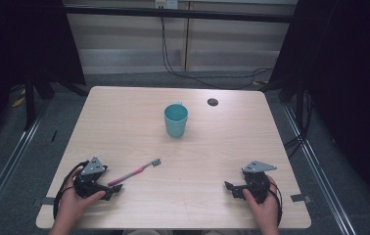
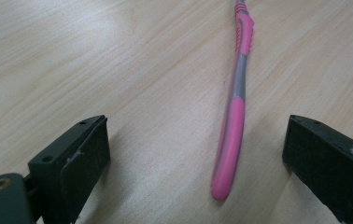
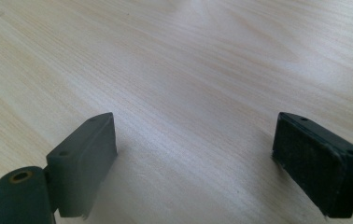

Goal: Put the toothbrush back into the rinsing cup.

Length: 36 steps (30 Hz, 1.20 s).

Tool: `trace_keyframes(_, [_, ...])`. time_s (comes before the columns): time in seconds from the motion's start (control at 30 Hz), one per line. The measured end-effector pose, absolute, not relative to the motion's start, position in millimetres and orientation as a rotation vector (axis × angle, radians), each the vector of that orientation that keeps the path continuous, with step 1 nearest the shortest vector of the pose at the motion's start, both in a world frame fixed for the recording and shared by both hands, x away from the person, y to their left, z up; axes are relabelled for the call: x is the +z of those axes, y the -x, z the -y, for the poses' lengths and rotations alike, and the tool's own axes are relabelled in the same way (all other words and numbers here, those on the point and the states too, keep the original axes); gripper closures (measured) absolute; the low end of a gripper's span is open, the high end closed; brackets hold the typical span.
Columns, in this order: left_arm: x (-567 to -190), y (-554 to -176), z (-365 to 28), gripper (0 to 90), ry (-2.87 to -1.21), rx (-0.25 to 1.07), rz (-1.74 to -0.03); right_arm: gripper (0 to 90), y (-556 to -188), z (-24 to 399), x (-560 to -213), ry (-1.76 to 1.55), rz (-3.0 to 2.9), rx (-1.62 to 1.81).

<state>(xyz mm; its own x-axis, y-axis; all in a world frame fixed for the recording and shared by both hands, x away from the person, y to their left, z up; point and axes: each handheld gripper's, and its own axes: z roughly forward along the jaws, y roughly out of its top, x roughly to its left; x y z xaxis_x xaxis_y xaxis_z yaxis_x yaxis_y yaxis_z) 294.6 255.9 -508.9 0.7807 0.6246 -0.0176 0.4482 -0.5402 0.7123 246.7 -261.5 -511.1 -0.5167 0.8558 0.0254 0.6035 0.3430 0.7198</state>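
- Our left tongs (image 2: 195, 154) stood apart, the pink toothbrush (image 2: 233, 116) lying untouched between the jaws on the worktop (image 2: 118, 60).
- Our right tongs (image 3: 195, 154) stood apart too.

table (image 1: 212, 161): light wood | cup (image 1: 175, 120): teal, upright, mid-table | dark round disc (image 1: 213, 102): beyond cup

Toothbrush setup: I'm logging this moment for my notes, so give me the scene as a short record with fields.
surface: wooden table
toothbrush: pink and grey, lying flat, handle end between the left tool's jaws, untouched
cup: teal, upright, mid-table, beyond the toothbrush
left tool: open, at the toothbrush handle
right tool: open, over bare wood, near the table's right front
dark round spot: on the table, right of the cup
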Motion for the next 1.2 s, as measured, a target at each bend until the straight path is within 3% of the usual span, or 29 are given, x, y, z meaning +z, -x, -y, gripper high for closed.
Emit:
trace_keyframes(0.2, [-509,-295,-256,6.7,-2.238,0.307,-0.789,13.1,-247,261,-511,-1.293,-2.255,0.976])
trace_keyframes(0.37, [-510,-295,-253,0.0,-2.259,0.287,-0.776,13.1,-247,262,-511,-1.292,-2.255,0.976])
trace_keyframes(0.73, [-505,-298,-249,0.5,-2.308,0.270,-0.812,13.1,-247,262,-511,-1.287,-2.256,0.980])
trace_keyframes(1.03, [-493,-307,-244,10.9,-2.413,0.231,-0.838,13.1,-247,261,-511,-1.285,-2.256,0.980])
trace_keyframes(1.07, [-491,-308,-242,15.3,-2.415,0.217,-0.851,13.1,-247,262,-511,-1.284,-2.257,0.980])
trace_keyframes(1.2, [-488,-311,-238,15.5,-2.445,0.200,-0.843,13.1,-247,261,-511,-1.284,-2.257,0.981])
